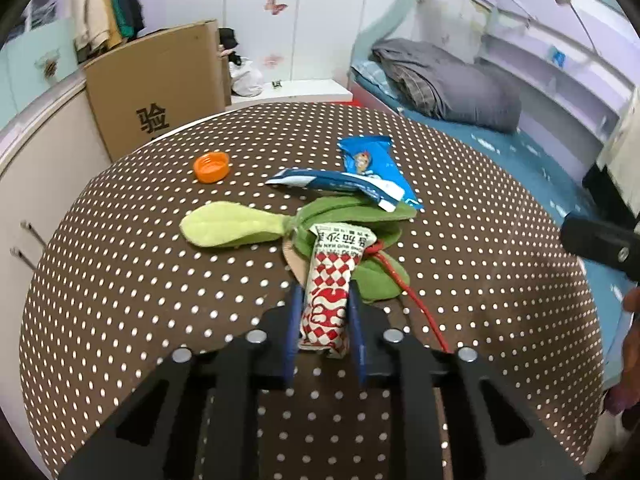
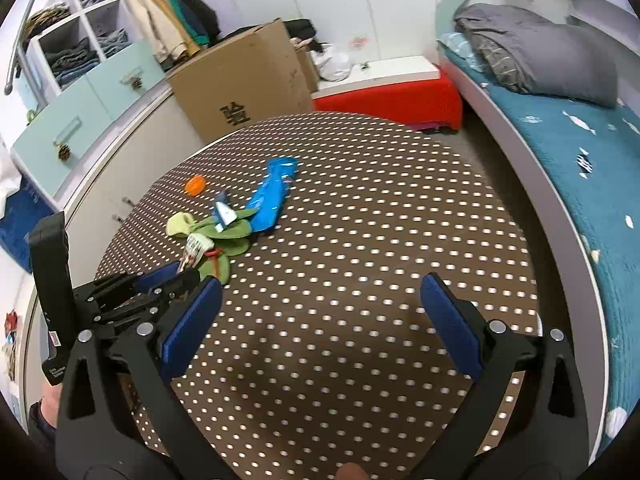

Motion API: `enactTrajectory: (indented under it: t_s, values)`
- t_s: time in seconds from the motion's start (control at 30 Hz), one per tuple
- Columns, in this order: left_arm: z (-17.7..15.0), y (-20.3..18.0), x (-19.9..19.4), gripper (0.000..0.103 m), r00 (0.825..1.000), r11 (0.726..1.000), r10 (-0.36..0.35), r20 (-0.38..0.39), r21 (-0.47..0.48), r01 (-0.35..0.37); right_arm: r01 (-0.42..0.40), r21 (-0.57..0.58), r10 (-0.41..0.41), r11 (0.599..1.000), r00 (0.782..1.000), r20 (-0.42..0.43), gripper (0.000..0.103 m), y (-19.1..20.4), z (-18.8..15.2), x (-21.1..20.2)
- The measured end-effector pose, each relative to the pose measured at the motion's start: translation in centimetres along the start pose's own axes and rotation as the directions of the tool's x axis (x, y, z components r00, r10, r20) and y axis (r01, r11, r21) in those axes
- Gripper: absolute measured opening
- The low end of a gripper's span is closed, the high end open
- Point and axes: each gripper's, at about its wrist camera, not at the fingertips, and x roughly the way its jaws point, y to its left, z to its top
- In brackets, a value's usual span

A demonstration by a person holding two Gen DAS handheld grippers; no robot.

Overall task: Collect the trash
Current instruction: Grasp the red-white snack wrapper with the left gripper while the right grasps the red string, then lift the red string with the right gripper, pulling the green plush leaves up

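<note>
Left claw (image 1: 324, 308) pinches red-white wrapper (image 1: 330, 284); table edge (image 1: 592, 320) right.

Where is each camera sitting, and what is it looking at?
Left wrist: sits on the left gripper, looking down its fingers, which pinch the red-and-white wrapper; a bit of a hand shows at right.
Right wrist: sits on the right gripper, open over the dotted table; left gripper beside it.
Both show: the blue wrapper, orange cap, green cloth.

Gaping right tongs (image 2: 320, 300) above polka-dot table (image 2: 360, 220)
</note>
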Motion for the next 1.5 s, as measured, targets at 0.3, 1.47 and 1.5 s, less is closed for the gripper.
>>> enactTrajectory:
  t_s: [0.3, 1.47, 1.5]
  values:
    - [-2.2, 1.4, -2.4, 0.021, 0.998, 0.994, 0.050, 0.033, -0.095, -0.046, -0.104, -0.094, 0.098, 0.990, 0.993, -0.071, 0.096, 3.2, 0.2, 3.2]
    - [-2.5, 2.2, -4.1, 0.018, 0.998, 0.987, 0.039, 0.039, -0.154, -0.032, -0.213, -0.296, 0.206, 0.931, 0.977, -0.053, 0.010, 6.9, 0.7, 2.4]
    - [-2.5, 2.0, -4.2, 0.018, 0.999, 0.988, 0.034, 0.040, -0.153, -0.028, -0.216, -0.303, 0.205, 0.928, 0.976, -0.070, 0.010, 6.6, 0.5, 2.1]
